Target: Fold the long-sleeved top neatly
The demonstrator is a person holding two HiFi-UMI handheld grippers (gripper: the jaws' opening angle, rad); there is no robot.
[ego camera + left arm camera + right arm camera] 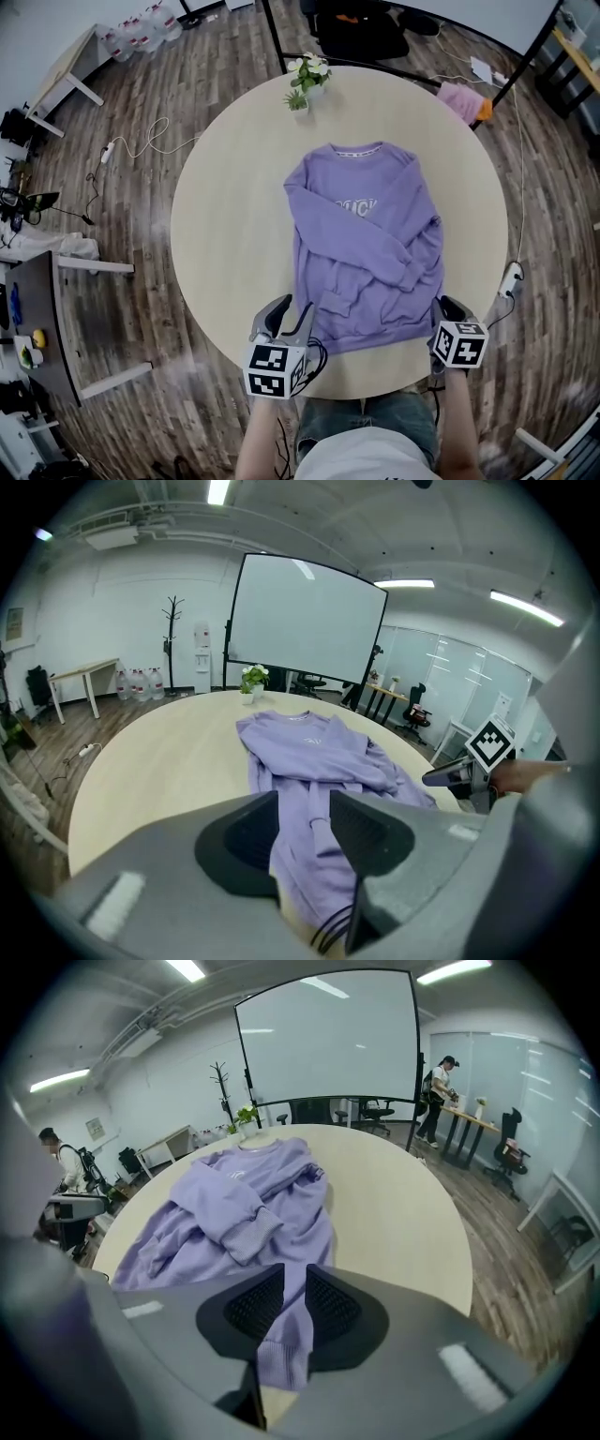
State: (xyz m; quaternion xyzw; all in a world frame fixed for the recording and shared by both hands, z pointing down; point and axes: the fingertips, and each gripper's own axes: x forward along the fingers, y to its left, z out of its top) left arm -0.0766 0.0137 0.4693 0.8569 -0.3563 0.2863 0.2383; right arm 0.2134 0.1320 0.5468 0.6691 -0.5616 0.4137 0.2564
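Note:
The purple long-sleeved top (366,244) lies flat on the round table (225,216), collar away from me, with both sleeves folded across its front. My left gripper (289,317) is at the hem's left corner. In the left gripper view it (305,808) stands open, and the top (309,747) shows through the gap between its jaws. My right gripper (441,314) is at the hem's right corner. In the right gripper view it (294,1297) is shut on the ribbed hem (281,1358), which hangs below the jaws.
A small potted plant (307,80) stands at the table's far edge. A pink cloth (461,101) lies beyond the far right rim. A power strip (511,278) and cables lie on the wooden floor to the right. Bare tabletop flanks the top on both sides.

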